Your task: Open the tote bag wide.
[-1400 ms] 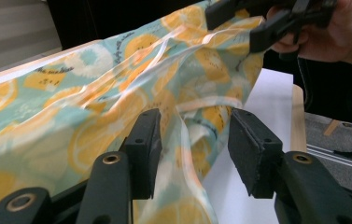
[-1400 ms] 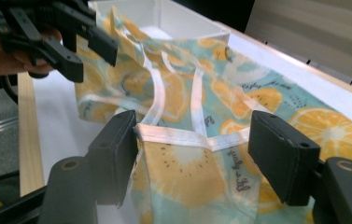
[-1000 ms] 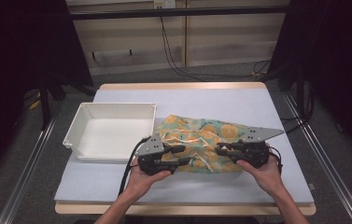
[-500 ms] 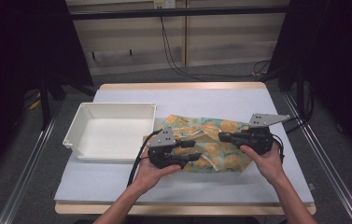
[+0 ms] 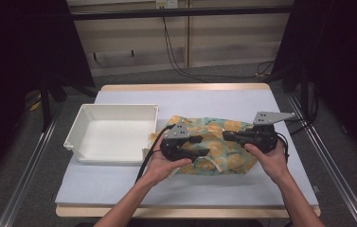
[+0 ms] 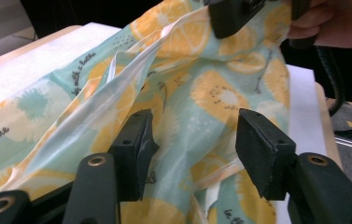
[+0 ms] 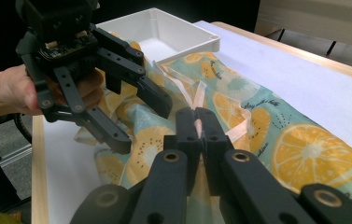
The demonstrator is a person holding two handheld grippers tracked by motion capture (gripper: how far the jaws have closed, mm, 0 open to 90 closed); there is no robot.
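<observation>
Lifted since a moment ago, the lemon-print cloth (image 5: 214, 144) rises at its 3 o'clock side, a pale strap pinched in the right tongs (image 7: 197, 128). Left tongs (image 6: 192, 149) stand wide over its 9 o'clock part. White tray (image 5: 114, 113) sits at 9 o'clock on the surface (image 5: 214, 97).

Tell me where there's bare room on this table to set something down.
Free: the far strip of the table beyond the white tray and the lemon-print cloth, the near strip along the front edge, and inside the tray. Crowded: over the cloth, where both grippers work.
</observation>
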